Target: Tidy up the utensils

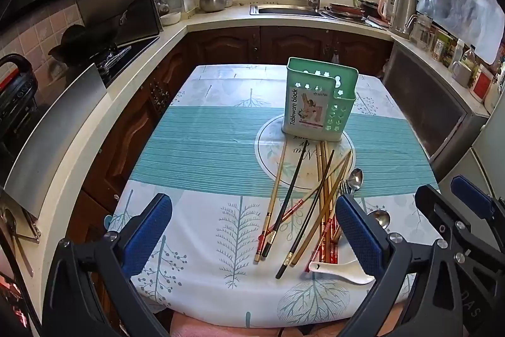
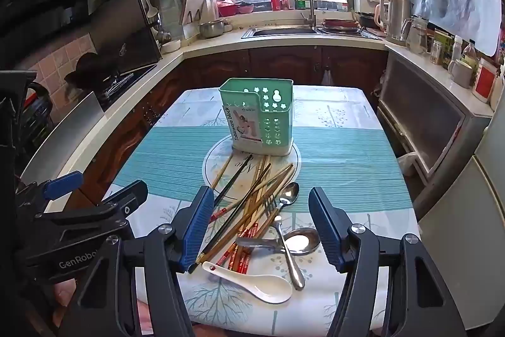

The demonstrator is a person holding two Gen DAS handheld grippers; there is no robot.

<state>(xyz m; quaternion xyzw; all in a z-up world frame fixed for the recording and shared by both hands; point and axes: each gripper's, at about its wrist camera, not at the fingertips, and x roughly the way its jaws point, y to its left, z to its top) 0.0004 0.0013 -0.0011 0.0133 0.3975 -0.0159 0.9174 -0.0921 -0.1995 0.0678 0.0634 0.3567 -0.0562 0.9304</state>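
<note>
**Inspector:** Status of the work surface?

**Assessor:** Green holder (image 2: 260, 116) upright at the table's (image 1: 195, 147) centre, nothing visible inside it; chopsticks (image 2: 252, 204) heaped loose just in front of it; metal spoons (image 2: 288, 229), a fork and a white ceramic spoon (image 2: 252, 283) lie at the near side of the heap, some touching.

**Inspector:** Grippers?

**Assessor:** Left gripper (image 1: 252, 232) spread wide, holding nothing, hovering left of the heap; right gripper (image 2: 262, 229) likewise parted and unloaded, poised over the spoons.

**Inspector:** Step in hand?

**Assessor:** Apparently the outset; no utensil sorted yet; first pick pending.

**Inspector:** Requirement?

**Assessor:** Lower onto a single piece, close on its handle, lift clear of the tangle; crossed chopsticks may drag along.
</note>
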